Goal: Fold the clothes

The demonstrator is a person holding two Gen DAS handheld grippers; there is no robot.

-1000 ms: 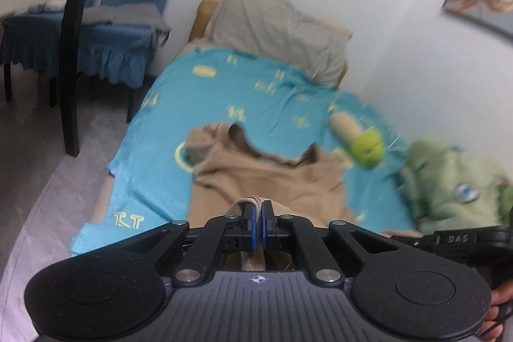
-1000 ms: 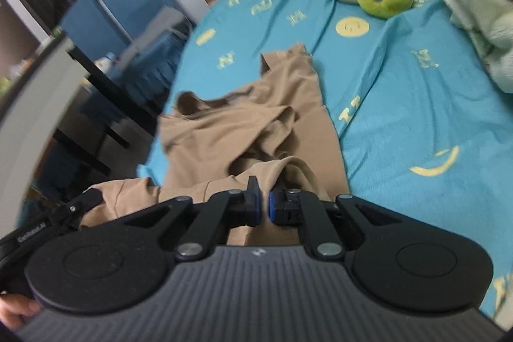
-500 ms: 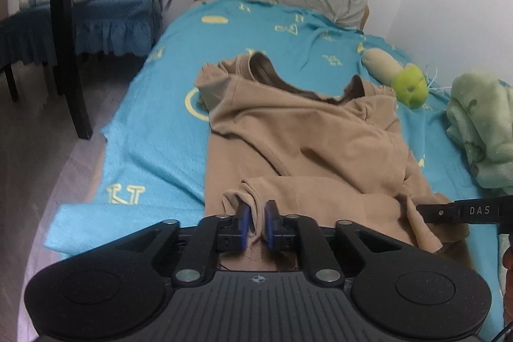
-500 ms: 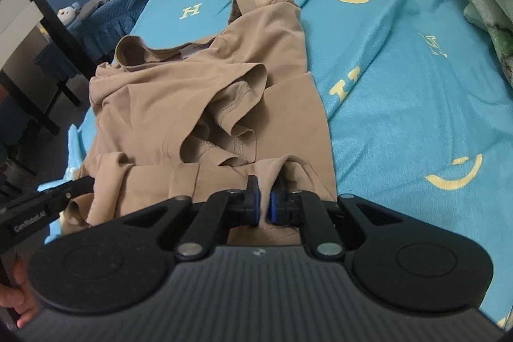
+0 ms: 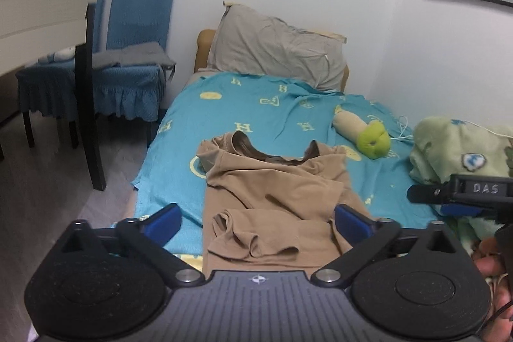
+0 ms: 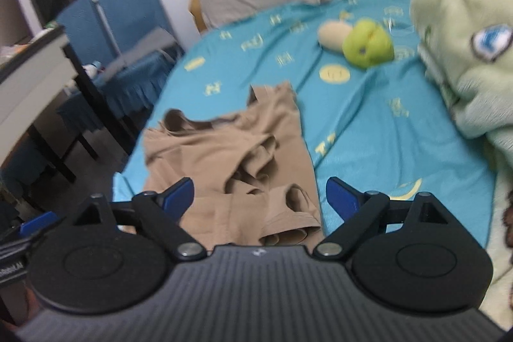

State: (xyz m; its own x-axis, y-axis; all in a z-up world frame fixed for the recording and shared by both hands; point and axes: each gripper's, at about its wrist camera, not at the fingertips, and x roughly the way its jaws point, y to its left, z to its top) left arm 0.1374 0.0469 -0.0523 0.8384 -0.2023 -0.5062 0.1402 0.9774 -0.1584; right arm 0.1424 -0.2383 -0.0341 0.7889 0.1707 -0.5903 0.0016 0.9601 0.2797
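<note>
released shirt (image 5: 272, 197), collar seemingly pillowward

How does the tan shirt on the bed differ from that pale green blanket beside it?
The tan shirt is thin and plain, lying low and rumpled in the middle of the blue sheet; the pale green blanket looks thick and fluffy, heaped high at the bed's edge. The shirt bears no pattern, while the blanket carries a blue-and-white patch. Both are soft fabric resting on the same sheet, and neither is held by a gripper.
</note>
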